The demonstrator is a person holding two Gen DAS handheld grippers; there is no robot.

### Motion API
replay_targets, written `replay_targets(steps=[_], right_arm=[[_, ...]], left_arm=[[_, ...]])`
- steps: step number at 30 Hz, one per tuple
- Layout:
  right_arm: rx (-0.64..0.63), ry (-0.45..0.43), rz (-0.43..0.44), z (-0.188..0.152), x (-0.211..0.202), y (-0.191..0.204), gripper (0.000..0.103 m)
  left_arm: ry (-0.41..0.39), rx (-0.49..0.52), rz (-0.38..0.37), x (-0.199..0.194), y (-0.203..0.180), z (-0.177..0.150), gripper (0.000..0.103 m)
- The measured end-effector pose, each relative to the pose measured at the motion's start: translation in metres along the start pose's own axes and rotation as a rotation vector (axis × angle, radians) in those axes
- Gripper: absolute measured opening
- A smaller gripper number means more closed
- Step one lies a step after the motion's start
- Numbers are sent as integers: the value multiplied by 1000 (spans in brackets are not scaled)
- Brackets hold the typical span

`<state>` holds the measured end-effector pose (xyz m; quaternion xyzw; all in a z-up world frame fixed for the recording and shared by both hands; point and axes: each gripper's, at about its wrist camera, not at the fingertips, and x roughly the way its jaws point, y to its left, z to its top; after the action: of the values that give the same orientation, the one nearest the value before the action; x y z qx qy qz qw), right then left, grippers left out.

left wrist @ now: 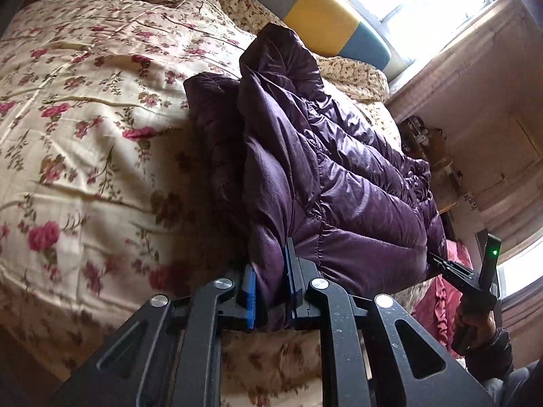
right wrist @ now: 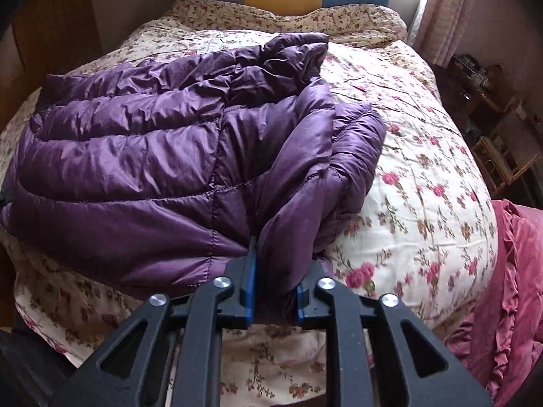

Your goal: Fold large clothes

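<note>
Purple quilted down jacket (right wrist: pixel 142 156) lying folded in a thick bundle on the flowered bedspread (right wrist: pixel 424 176), near the foot edge of the bed, with its near hem toward both cameras. Left gripper (left wrist: pixel 269 291) closed on a thick fold of the hem: blue pads pressed against the fabric on both sides, cloth bunched between them. Right gripper (right wrist: pixel 275 291) also around a fold at the other near corner; left pad touching the fabric, right pad close against it, so judged as holding, though the jaws stand a little wider and the grip looks looser. In the left wrist view, right gripper (left wrist: pixel 451 269) seen just beside the jacket's far corner, held by a hand (left wrist: pixel 475 322) in a dark sleeve.

Probably light for its size, very soft and puffy, with no stiffness at all. Shell shiny and smooth, so likely slippery between the pads; air-filled layers likely to spring open after a fold. Best taken at the hem or at a stitched seam, where several layers compress together, not at a single puffed panel. Wide hold at two corners needed to keep the bundle even.
</note>
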<state>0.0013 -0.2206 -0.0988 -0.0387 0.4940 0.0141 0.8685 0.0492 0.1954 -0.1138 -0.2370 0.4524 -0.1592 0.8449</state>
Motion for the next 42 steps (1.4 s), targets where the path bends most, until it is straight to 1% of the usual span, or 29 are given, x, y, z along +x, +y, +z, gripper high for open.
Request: replay_targets(steps=[2,3,4,5,6,8,9,11,13,14,16,21,23,24,25,26,27,28,29,30,31,34,35,36,39,42], right_arm=[[17,-5,5,1,-3,-6,45],[27,-12,14,2,-7,-9,48],[34,-22,18,4,-12,-10,56],[40,-33,21,6,-17,-12,66],[49,-51,27,10,-21,-13,68],[69,-77,41,21,-26,-17,72],[94,-93,61,31,-26,-20,72],[129,-105,81,47,-20,-23,73],[157,-111,95,67,-10,-25,73],[163,-117,89,75,-5,-25,73],[187,-119,84,95,11,-28,74],[277,-85,111,132,54,-42,77],[297,-74,125,139,65,-46,77],[304,-71,136,143,70,-46,74],[303,-69,141,144,73,-46,61],[300,-64,139,146,76,-44,53],[294,-60,141,147,79,-42,40],[288,-61,141,147,80,-41,28],[273,-67,127,147,80,-38,23],[263,-77,110,146,79,-36,17],[258,-91,96,145,76,-35,13],[264,-133,49,144,69,-37,11],[263,-141,30,145,69,-37,11],[259,-151,0,145,68,-36,11],[240,-157,-59,146,74,-34,11],[234,-149,-105,148,86,-32,11]], left_arm=[[-11,-3,3,-6,0,0,22],[-16,-2,4,-9,-1,2,32],[-35,-3,9,-14,-1,6,44],[-57,-4,8,-17,0,11,49],[-82,-7,6,-21,0,18,51],[-98,-20,-2,-20,2,32,51],[-111,-34,-4,-20,3,39,51],[-118,-43,-17,-13,4,53,51],[-124,-60,-11,-5,5,69,51],[-117,-63,-22,-1,4,76,51],[-111,-68,-10,10,3,91,51],[-74,-112,-3,35,4,118,51],[-55,-131,-4,45,4,127,51],[-43,-144,10,51,5,133,51],[-35,-150,15,54,7,135,48],[-28,-145,18,57,6,138,43],[-24,-129,41,59,4,140,30],[-20,-103,83,62,1,142,22],[-22,-85,104,63,-3,143,20],[-24,-77,119,64,-3,144,15],[-29,-59,155,65,-6,146,11],[-49,-34,224,67,-8,149,10],[-59,-23,262,69,-10,150,10],[-63,-17,286,72,-9,151,10],[-69,8,360,84,-11,154,10],[-70,62,429,98,-17,150,10]])
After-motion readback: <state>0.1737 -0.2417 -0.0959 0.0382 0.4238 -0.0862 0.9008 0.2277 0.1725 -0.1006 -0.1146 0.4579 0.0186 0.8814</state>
